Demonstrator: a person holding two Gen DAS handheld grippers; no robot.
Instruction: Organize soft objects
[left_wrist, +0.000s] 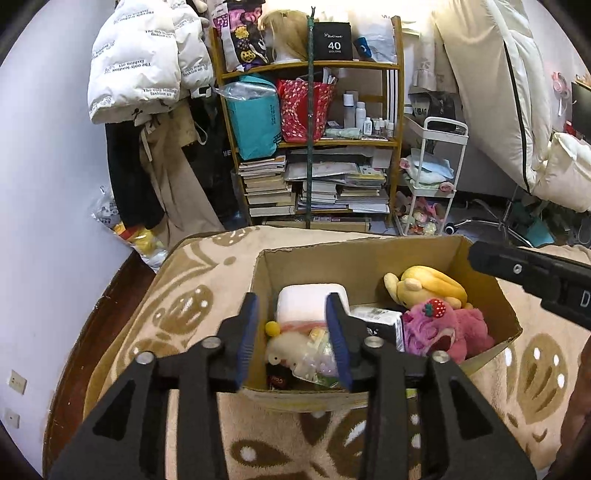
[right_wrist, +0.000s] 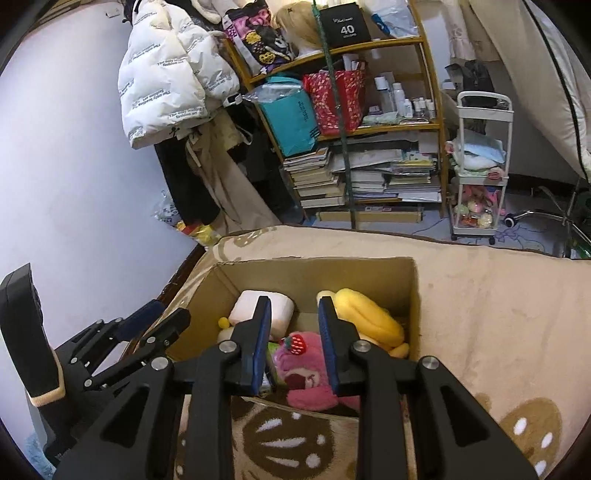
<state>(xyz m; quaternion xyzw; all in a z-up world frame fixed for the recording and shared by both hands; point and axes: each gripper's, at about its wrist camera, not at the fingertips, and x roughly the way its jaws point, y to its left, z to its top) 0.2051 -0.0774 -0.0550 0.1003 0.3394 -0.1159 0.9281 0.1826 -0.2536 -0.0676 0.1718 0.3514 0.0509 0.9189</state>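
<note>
Your soft toys sit in the cardboard box (right_wrist: 413, 314) on the patterned blanket (right_wrist: 498, 314) of the bed. The pink plush (right_wrist: 306, 373) with a strawberry on its head lies near the box's right front, the yellow plush (right_wrist: 365, 317) just behind it against the far right wall, and a white foam-like block (left_wrist: 310, 301) at the far left. All should be light and squashy, so judge them forgiving; pinch the pink one across its bulging head or body rather than the strawberry trim. The crinkly plastic packets (left_wrist: 321, 354) at the near left look slippery.

Your left tongs (left_wrist: 295, 332) are spread and hold nothing, hovering over the box's left side; your right tongs (right_wrist: 293, 336) are likewise spread and bare above the pink plush.

Readable writing: "40 COLORS" on a black box (left_wrist: 332, 42) on the shelf, and "The only leading fashion art" across the white puffer jacket (left_wrist: 140, 55).
</note>
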